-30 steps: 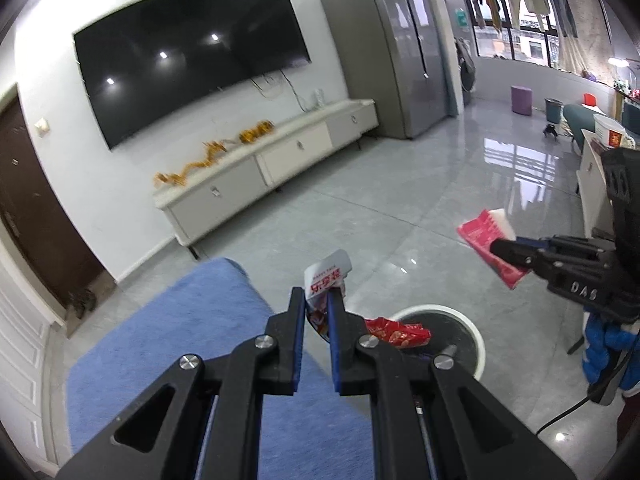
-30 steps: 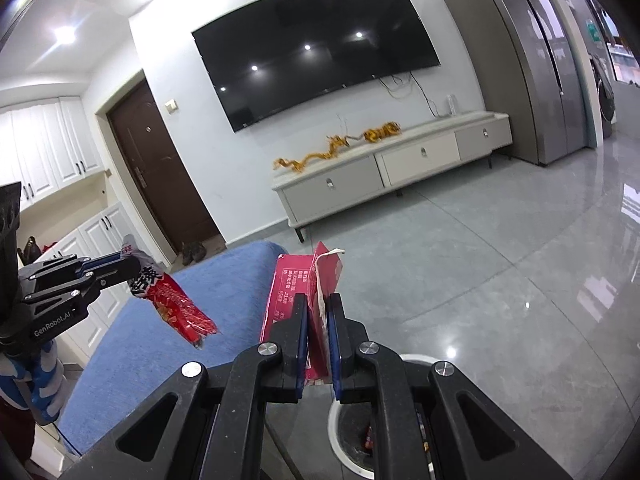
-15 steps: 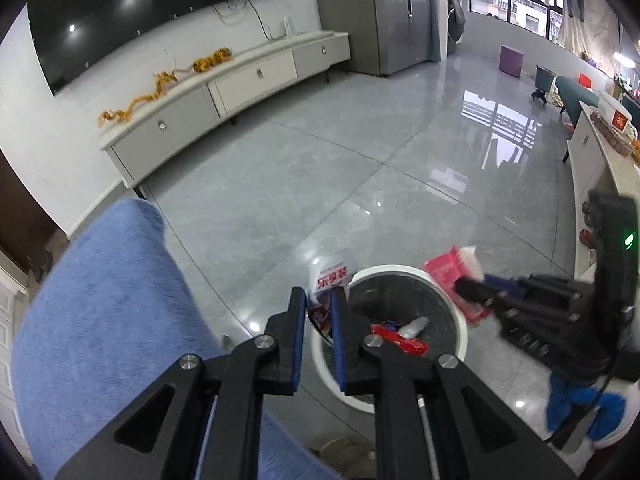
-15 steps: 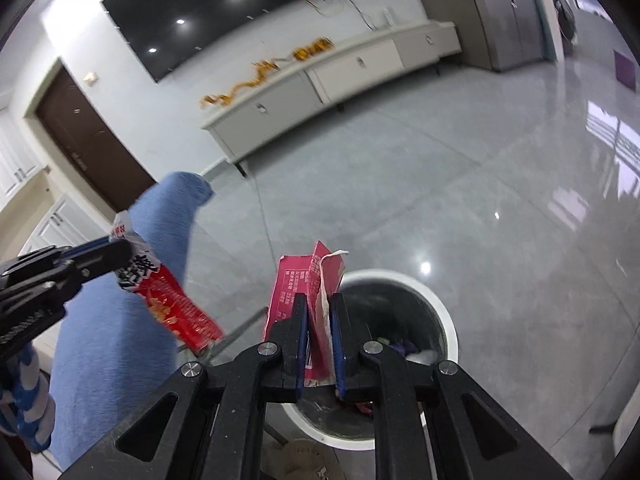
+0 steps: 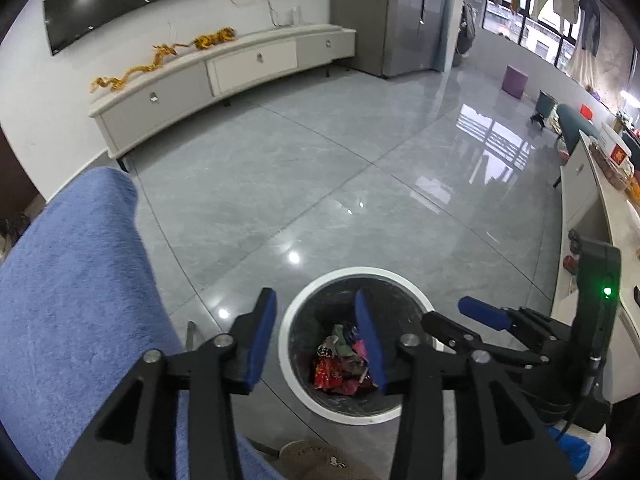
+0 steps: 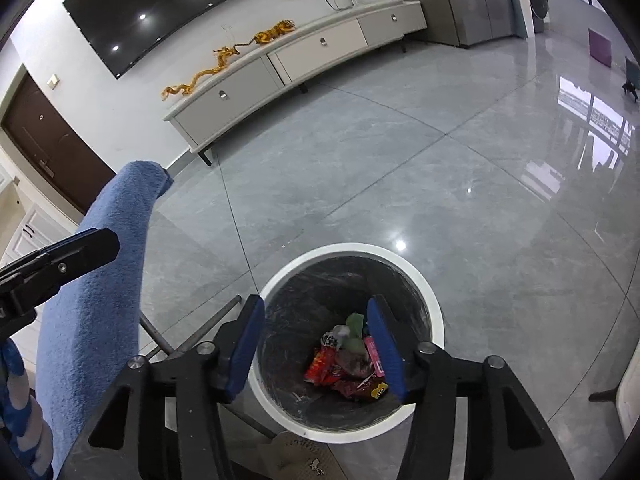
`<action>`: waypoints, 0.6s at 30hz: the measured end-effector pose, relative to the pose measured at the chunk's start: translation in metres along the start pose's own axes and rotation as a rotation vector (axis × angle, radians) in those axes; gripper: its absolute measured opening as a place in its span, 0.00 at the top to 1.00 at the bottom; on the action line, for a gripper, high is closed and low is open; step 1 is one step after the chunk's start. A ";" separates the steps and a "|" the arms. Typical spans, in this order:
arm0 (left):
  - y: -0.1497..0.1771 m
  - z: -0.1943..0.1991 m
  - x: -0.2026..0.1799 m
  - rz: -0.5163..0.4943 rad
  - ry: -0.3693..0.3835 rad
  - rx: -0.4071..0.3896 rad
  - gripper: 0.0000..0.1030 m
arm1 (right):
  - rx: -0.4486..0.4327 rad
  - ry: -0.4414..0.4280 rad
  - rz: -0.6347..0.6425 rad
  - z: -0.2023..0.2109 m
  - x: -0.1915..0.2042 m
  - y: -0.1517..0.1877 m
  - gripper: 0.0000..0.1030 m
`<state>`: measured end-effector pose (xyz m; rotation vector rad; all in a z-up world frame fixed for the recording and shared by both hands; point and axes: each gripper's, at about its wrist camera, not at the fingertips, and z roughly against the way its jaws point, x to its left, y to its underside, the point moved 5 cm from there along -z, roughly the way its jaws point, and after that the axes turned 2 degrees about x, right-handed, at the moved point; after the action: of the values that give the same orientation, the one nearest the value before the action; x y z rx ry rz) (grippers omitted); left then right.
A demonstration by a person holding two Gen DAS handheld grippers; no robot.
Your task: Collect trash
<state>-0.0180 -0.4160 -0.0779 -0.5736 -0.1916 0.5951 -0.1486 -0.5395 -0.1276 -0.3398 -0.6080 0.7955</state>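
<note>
Trash [image 6: 348, 364] lies heaped at the bottom of the white-rimmed bin [image 6: 434, 316] on the grey floor; above it, the left gripper [image 5: 316, 316] and right gripper [image 6: 316, 320] have just been opening, nothing between their jaws.

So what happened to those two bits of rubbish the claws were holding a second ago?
Both were let go. The left claw and right claw sank over the bin, their jaws have just opened, and nothing sits between them. The wrappers lie inside. The bin and blue cover stayed put.
</note>
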 end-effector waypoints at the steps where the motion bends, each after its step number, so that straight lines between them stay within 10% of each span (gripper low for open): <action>1: 0.001 0.006 0.004 0.013 -0.009 -0.015 0.45 | -0.007 0.001 0.006 0.003 0.004 -0.001 0.46; 18: 0.036 0.126 0.067 0.132 -0.248 -0.247 0.29 | -0.186 -0.016 0.221 0.092 0.124 0.010 0.22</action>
<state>-0.0224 -0.2956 0.0066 -0.7544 -0.4687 0.7773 -0.1439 -0.4344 -0.0144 -0.5792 -0.6686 0.9563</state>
